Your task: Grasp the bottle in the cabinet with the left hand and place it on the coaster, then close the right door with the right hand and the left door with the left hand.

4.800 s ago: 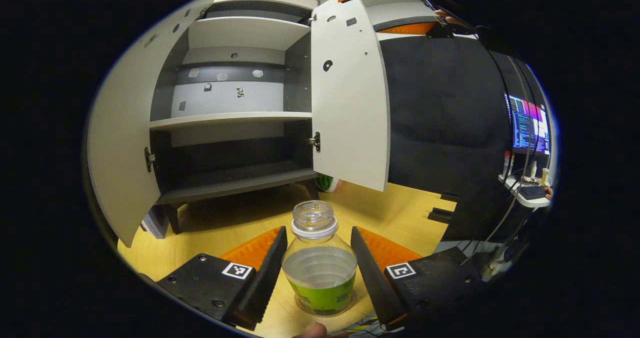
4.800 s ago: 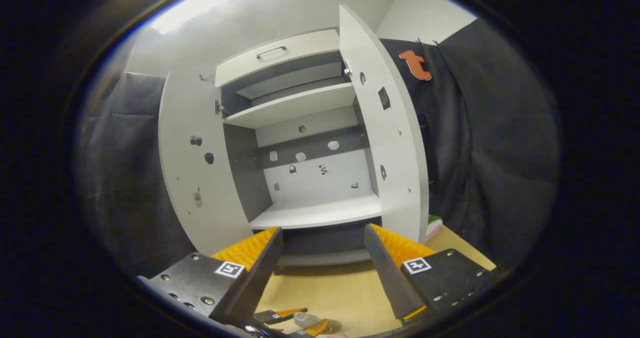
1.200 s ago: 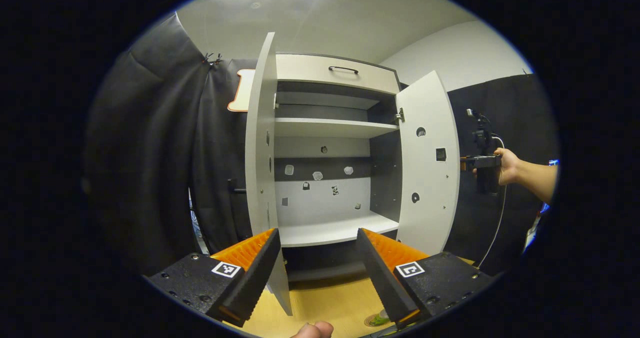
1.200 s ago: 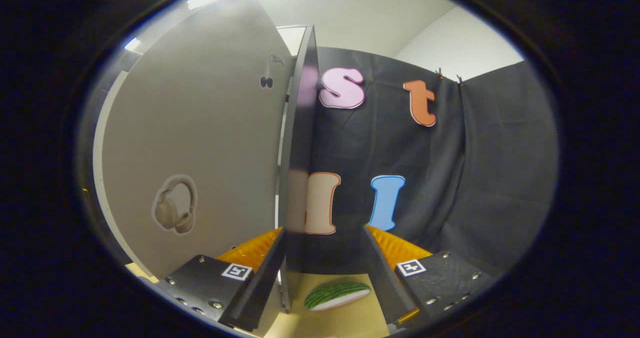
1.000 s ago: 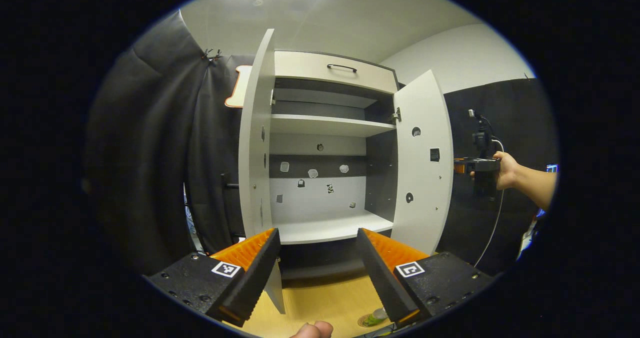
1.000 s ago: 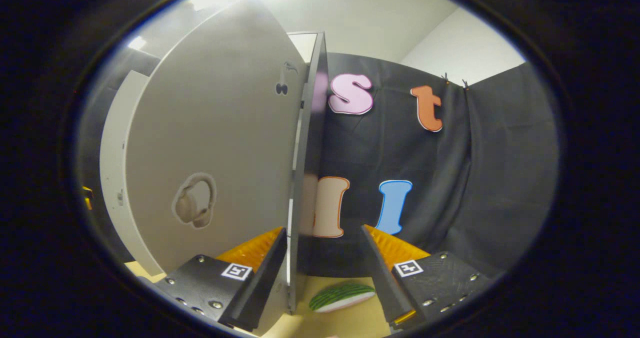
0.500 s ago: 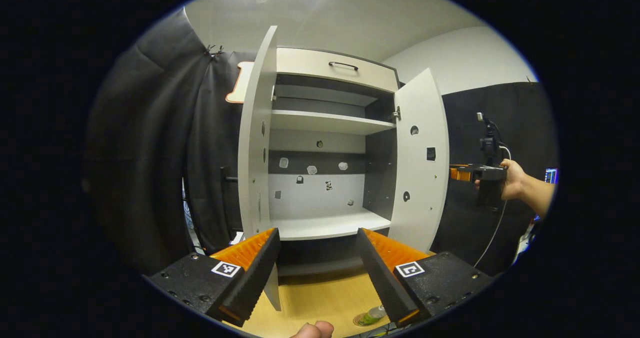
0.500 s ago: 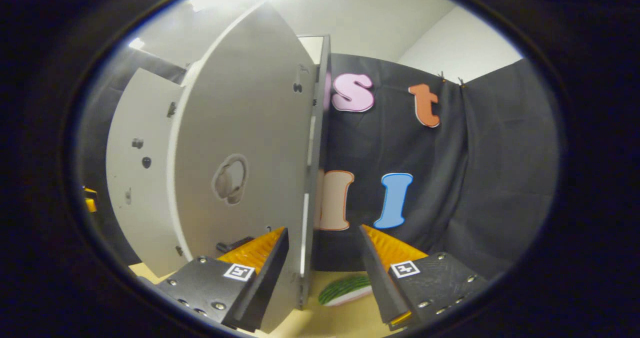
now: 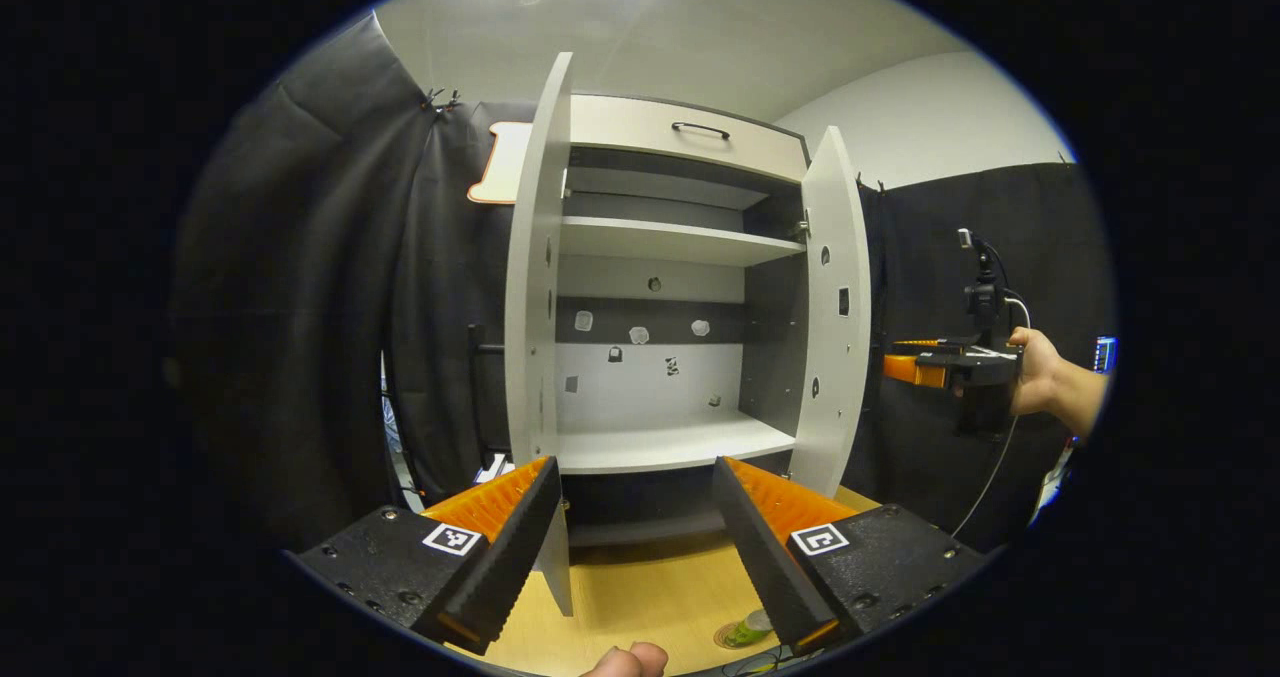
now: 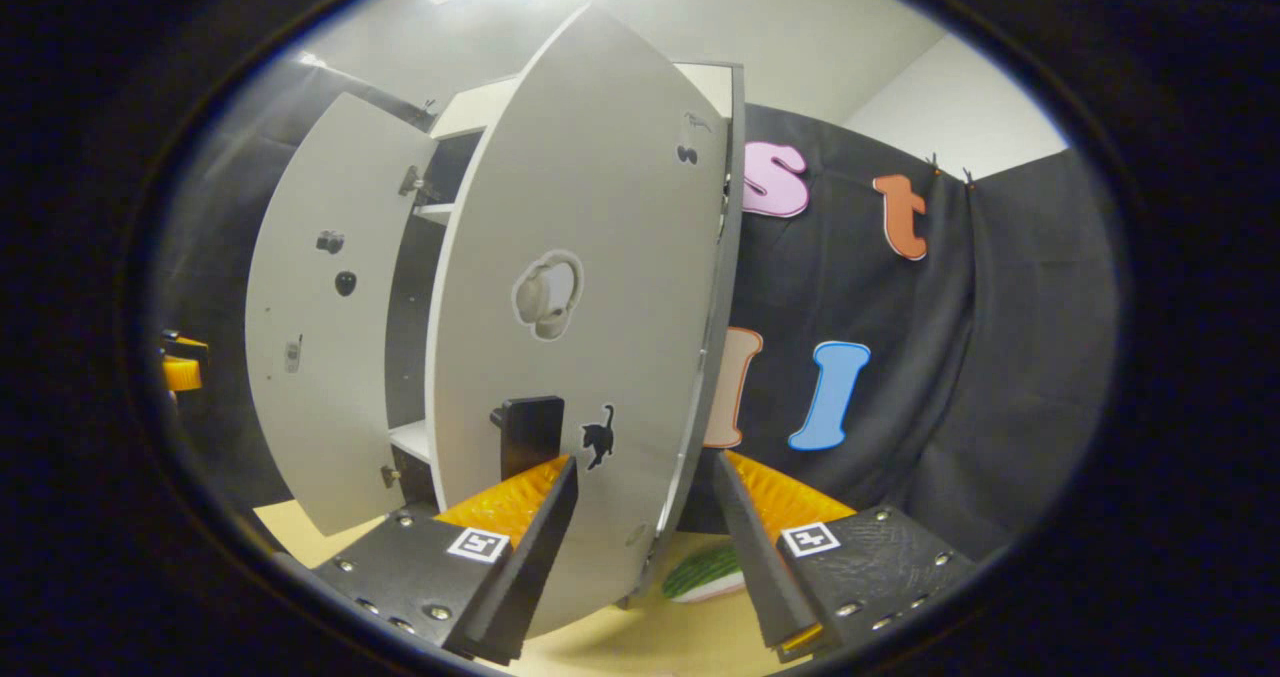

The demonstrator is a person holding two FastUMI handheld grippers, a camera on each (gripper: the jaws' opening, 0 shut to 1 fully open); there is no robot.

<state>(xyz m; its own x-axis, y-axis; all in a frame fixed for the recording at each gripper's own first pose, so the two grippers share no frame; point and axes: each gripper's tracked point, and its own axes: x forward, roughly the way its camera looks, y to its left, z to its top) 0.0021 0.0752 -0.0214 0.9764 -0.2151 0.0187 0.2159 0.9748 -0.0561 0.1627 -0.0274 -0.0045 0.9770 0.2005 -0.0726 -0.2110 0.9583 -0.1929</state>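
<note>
Doors half shut, bottle down on coaster

Right gripper [image 10: 640,547] has its fingers spread apart with nothing between them, pointing at the outer face of the right door [image 10: 590,357]. That door stands partly swung in, its free edge lying between the two fingers in the right gripper view. A dark handle [image 10: 530,432] sits low on the door just above the near finger, with a headphone sticker [image 10: 545,295] and a small cat sticker [image 10: 598,435] on the panel. Beyond it the left door [image 10: 320,337] stands open.

Left gripper [image 9: 635,542] is also parted and empty, held back from the cabinet [image 9: 660,357] and facing its bare shelves. In the left gripper view the bottle [image 9: 752,627] stands on the coaster [image 9: 730,641] on the wooden table [image 9: 640,597], low beside the right-hand finger. Farther off, a hand [image 9: 1035,377] holds the other gripper just behind the right door. A watermelon-slice toy [image 10: 705,572] lies on the table past that door.
</note>
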